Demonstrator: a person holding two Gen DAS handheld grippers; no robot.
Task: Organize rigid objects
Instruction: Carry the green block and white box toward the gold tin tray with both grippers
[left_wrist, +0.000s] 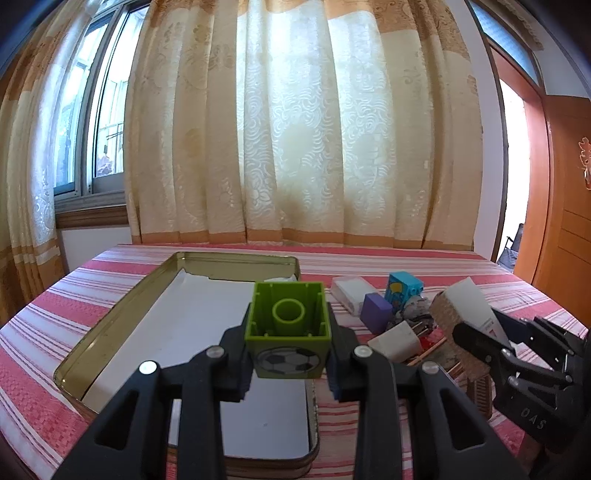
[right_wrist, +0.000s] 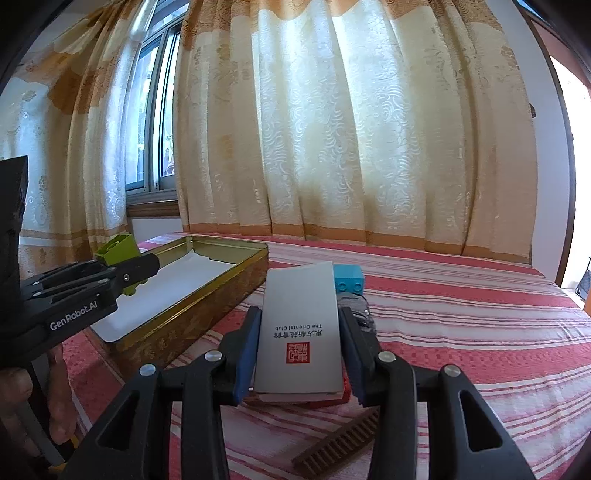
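My left gripper (left_wrist: 288, 341) is shut on a green toy brick (left_wrist: 288, 314) with a football print, its hollow underside facing up. It hangs over the near end of a golden tin tray (left_wrist: 122, 306) lined with white paper. In the right wrist view the same green brick (right_wrist: 118, 247) shows in the left gripper (right_wrist: 136, 269) above the tin tray (right_wrist: 207, 310). My right gripper (right_wrist: 300, 317) is shut on a white card box (right_wrist: 301, 332) printed with a red seal, held a little above the striped cloth. That white box (left_wrist: 469, 306) and the right gripper (left_wrist: 491, 332) also appear at the right of the left wrist view.
A pile right of the tin holds a blue brick (left_wrist: 402, 291), a purple block (left_wrist: 376, 312), a white block (left_wrist: 351, 291) and a white cup-shaped piece (left_wrist: 397, 341). A brown comb (right_wrist: 340, 443) and a red flat item (right_wrist: 332, 400) lie under the box. Curtains hang behind the table.
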